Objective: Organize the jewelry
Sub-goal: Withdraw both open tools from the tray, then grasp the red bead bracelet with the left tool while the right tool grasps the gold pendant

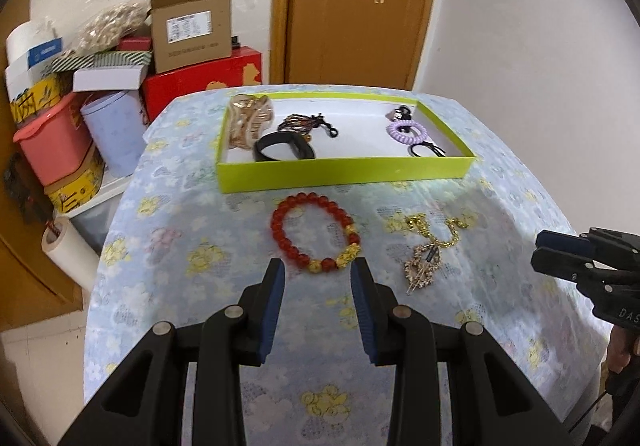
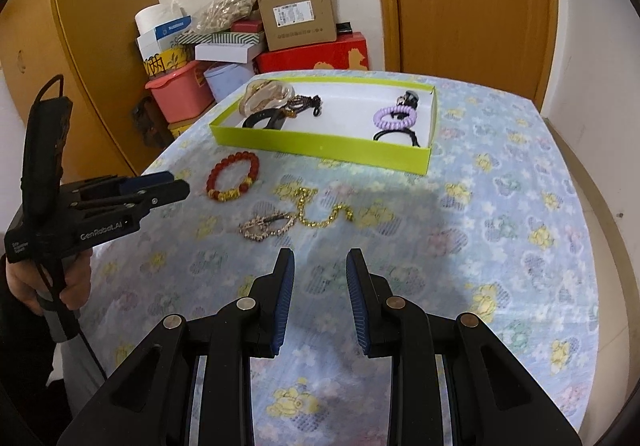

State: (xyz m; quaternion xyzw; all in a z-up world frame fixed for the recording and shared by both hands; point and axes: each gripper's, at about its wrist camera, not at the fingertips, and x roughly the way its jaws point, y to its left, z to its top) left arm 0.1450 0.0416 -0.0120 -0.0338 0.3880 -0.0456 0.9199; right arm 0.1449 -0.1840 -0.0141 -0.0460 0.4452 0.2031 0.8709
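A red bead bracelet (image 1: 314,234) with gold charms lies on the flowered cloth, just beyond my open, empty left gripper (image 1: 318,270). A gold chain (image 1: 440,232) and a sparkly hair clip (image 1: 422,268) lie to its right. The bracelet (image 2: 233,180), chain (image 2: 320,212) and clip (image 2: 266,226) also show in the right wrist view, ahead and left of my open, empty right gripper (image 2: 320,262). A lime-green box (image 1: 344,170) at the back holds a black bangle (image 1: 284,152), a purple coil tie (image 1: 408,130), black ties and a tan claw clip (image 1: 250,122).
The table (image 2: 500,246) is covered with a blue flowered cloth. Stacked boxes, a pink bin (image 1: 52,142) and paper rolls stand left of it. A wooden door (image 1: 360,6) is behind. The right gripper (image 1: 538,252) shows at the left view's right edge, the left gripper (image 2: 176,182) at the right view's left.
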